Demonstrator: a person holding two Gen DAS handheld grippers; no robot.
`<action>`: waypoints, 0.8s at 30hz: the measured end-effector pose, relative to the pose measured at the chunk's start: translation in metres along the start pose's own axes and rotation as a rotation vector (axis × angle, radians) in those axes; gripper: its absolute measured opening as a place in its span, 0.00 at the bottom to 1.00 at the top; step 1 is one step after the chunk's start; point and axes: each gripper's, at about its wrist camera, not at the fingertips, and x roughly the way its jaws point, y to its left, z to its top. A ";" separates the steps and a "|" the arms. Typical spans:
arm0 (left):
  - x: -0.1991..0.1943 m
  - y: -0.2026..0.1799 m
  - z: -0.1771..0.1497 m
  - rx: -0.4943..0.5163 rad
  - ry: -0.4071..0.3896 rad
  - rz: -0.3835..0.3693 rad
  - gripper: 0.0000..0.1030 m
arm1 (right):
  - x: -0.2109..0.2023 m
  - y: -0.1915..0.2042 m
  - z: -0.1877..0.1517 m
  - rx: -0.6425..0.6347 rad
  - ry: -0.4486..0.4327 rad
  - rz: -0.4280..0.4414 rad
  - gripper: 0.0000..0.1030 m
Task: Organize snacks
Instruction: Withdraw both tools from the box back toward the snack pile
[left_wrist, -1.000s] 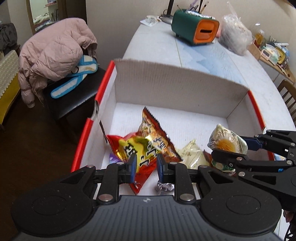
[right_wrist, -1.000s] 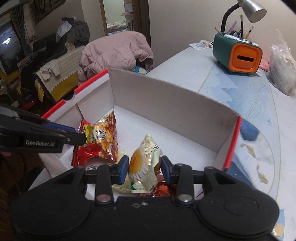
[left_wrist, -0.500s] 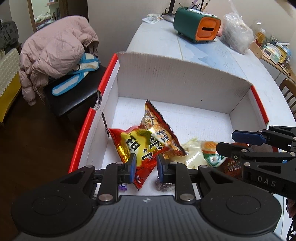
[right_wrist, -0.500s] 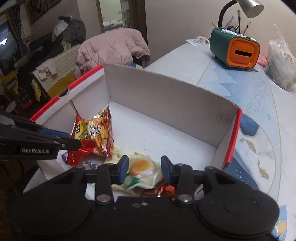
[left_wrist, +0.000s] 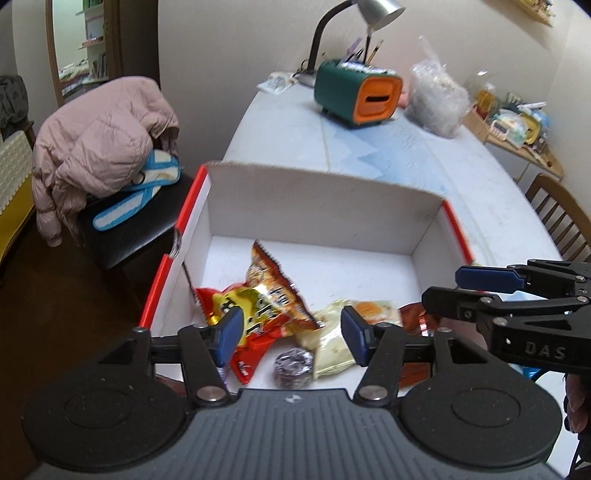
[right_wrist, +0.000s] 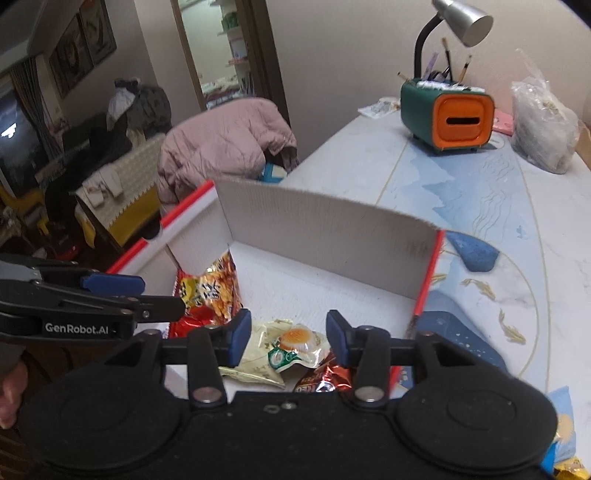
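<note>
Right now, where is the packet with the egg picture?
The egg packet lies flat in the cardboard box, right of the red chip bag, below the open right tool.

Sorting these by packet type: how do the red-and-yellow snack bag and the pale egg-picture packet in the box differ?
The red-and-yellow snack bag is bigger and glossy and leans toward the box's left wall; the pale egg-picture packet is smaller, cream-coloured, and lies flatter beside it. Both rest loose in the white cardboard box, free of either hand-held gripper.

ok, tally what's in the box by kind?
Red-yellow snack bags: 1
Cream egg-print packets: 1
Red foil packets: 1
Round foil-wrapped pieces: 1
Total: 4 visible in the box; anything under them can't be seen.
</note>
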 end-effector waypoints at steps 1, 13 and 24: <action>-0.004 -0.003 0.000 0.001 -0.011 -0.006 0.62 | -0.006 -0.002 -0.001 0.006 -0.011 0.006 0.56; -0.032 -0.044 -0.002 0.009 -0.085 -0.137 0.84 | -0.094 -0.040 -0.024 0.089 -0.151 -0.025 1.00; -0.027 -0.102 -0.016 0.030 -0.093 -0.235 0.99 | -0.149 -0.101 -0.066 0.181 -0.194 -0.137 1.00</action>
